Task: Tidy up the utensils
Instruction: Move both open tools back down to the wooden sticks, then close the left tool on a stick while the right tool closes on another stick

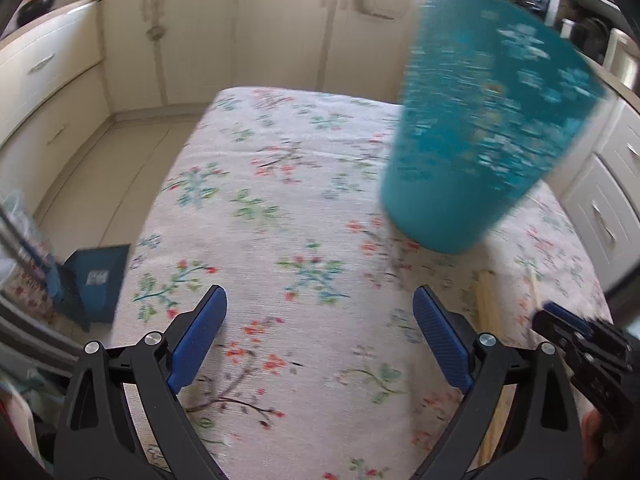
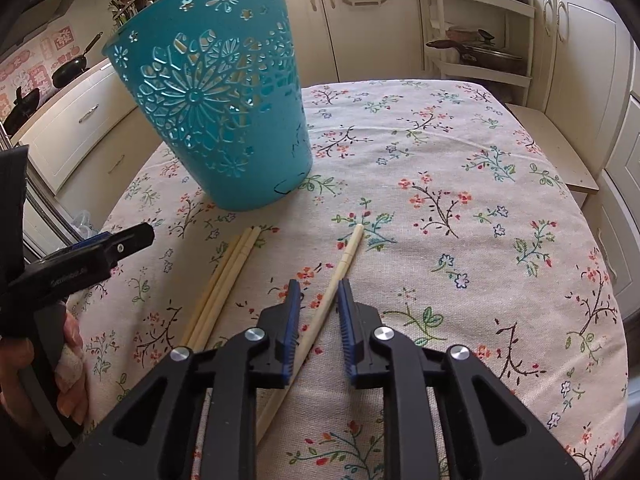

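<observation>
One loose chopstick [image 2: 338, 280] is lying between your right gripper [image 2: 318, 292] jaws, partly open, gripping nothing; you're needing to centre before closing, left gripper [image 1: 320, 312] idling wide open

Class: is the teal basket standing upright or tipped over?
Upright: the teal basket stands on its narrow base on the floral tablecloth, rim uppermost.

Pale wooden chopsticks [image 2: 224, 280] lie flat before the upright teal basket [image 2: 216, 92].
</observation>
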`<state>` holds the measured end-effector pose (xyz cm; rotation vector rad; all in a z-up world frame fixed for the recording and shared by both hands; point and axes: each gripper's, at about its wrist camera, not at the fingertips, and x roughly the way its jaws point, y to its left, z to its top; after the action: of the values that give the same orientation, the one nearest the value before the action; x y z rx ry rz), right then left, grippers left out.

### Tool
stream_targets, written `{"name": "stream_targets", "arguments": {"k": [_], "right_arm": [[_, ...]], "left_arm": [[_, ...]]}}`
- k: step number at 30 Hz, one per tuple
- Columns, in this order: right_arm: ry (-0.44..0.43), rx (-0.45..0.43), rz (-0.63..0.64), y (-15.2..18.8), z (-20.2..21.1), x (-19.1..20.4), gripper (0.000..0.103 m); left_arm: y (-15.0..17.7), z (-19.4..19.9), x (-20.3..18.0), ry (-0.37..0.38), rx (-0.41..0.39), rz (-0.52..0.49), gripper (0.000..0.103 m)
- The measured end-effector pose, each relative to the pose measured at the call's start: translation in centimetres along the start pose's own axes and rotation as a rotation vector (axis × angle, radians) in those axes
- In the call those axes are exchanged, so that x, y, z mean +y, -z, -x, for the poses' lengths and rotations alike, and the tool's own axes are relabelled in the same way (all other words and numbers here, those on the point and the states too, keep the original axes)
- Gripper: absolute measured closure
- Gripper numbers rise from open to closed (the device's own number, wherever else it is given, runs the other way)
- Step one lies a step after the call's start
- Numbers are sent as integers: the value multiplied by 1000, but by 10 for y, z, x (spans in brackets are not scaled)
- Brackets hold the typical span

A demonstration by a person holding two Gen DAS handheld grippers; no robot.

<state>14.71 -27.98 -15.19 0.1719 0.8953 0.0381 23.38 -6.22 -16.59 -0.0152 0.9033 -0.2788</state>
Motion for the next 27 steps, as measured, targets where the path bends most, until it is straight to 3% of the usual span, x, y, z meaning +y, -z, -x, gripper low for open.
{"name": "stream_targets", "arguments": {"k": [5,15,21,27], "right_arm": [[-13,-1,-8,0,0,-1,80],[-32,-3,-12,0,1,-4,78],[-36,-3,-12,1,1,-4,76],[-39,-2,-6,0,0,-3,74]], "left_arm": [[7,5,-26,45,13,-120,10],[16,9,-47,85,36,-185,10],[20,3,-64,36,68,-256,10],[19,-2,-60,23,98,-232,9]]}}
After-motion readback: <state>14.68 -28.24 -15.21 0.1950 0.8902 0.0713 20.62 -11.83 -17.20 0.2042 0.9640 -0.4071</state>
